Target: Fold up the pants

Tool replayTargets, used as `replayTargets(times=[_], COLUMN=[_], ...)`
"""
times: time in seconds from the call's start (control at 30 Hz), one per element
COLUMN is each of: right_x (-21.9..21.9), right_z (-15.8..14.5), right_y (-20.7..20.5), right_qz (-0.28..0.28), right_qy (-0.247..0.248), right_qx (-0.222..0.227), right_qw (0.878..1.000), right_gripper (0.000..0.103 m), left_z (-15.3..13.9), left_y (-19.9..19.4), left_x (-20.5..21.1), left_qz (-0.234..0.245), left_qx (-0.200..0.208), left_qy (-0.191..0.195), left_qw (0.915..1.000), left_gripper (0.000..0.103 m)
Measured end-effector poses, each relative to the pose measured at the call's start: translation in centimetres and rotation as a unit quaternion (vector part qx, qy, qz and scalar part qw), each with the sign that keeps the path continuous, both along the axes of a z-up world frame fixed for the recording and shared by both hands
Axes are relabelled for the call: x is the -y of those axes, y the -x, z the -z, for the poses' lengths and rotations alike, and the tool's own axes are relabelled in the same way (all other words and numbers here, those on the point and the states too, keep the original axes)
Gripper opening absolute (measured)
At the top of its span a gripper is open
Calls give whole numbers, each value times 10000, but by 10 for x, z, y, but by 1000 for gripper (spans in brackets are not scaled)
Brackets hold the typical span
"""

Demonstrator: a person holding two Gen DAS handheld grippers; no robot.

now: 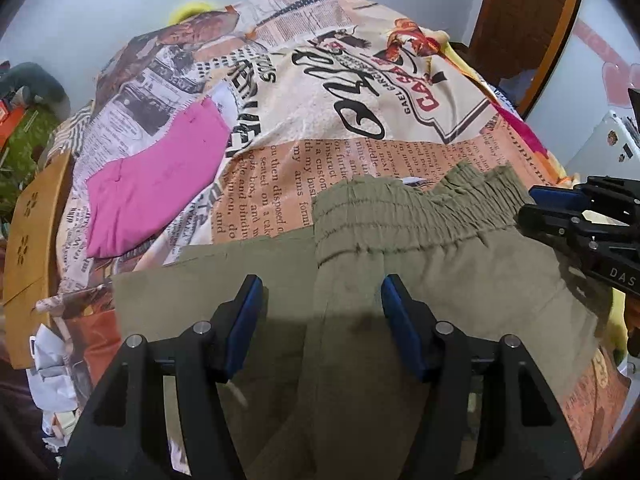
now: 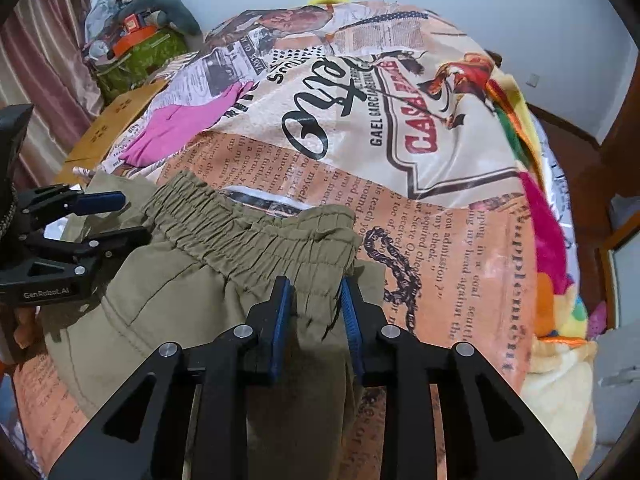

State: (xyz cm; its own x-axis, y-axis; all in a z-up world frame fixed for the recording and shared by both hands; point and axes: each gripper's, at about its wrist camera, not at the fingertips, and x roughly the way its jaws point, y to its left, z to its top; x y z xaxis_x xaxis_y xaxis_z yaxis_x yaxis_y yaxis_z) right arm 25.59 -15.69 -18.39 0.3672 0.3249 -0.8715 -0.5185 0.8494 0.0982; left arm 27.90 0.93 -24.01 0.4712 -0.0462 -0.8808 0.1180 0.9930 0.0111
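Observation:
Olive pants [image 1: 420, 280] [image 2: 180, 300] lie on a printed bedspread [image 1: 360, 100] [image 2: 440, 240], their elastic waistband [image 1: 400, 208] [image 2: 240, 232] at the far end. My left gripper [image 1: 322, 294] [image 2: 134, 216] is over the left part of the pants just below the waistband. Its blue pads stand wide apart and the cloth between them lies flat. My right gripper [image 2: 316, 296] [image 1: 526, 204] is at the waistband's right end. Its pads are close together and pinch a wrinkled bunch of the olive cloth.
A pink garment [image 1: 152, 184] [image 2: 168, 132] lies on the bedspread at the far left. A cardboard box [image 1: 28, 240] [image 2: 112, 120] stands beside the bed on the left, with a pile of bags [image 2: 140, 40] behind it. Bright plush bedding [image 2: 552, 240] hangs off the right side.

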Motion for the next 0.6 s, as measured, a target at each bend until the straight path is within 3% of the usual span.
replayTargets(times=[0.2, 0.3, 0.43, 0.53, 0.6], right_x=[5, 11, 19, 25, 29], right_z=[-21, -32, -41, -39, -32], right_y=[17, 24, 30, 32, 31], right_qz=[-13, 94, 247, 419, 509], right_qy=[-130, -255, -390, -452, -506], right_qx=[172, 289, 395, 362, 233], right_qw=[9998, 9992, 9982, 9974, 9971], right_gripper=[25, 41, 54, 67, 70], left_z=[-31, -44, -53, -47, -38], left_y=[21, 30, 40, 43, 43], left_x=[-12, -25, -49, -70, -81], left_qz=[-156, -315, -612, -830, -974], left_qx=[402, 571, 731, 624, 449], left_qy=[-89, -117, -129, -113, -74], left_qw=[9990, 9978, 9954, 9945, 9942], left_gripper=[63, 67, 84, 85, 85])
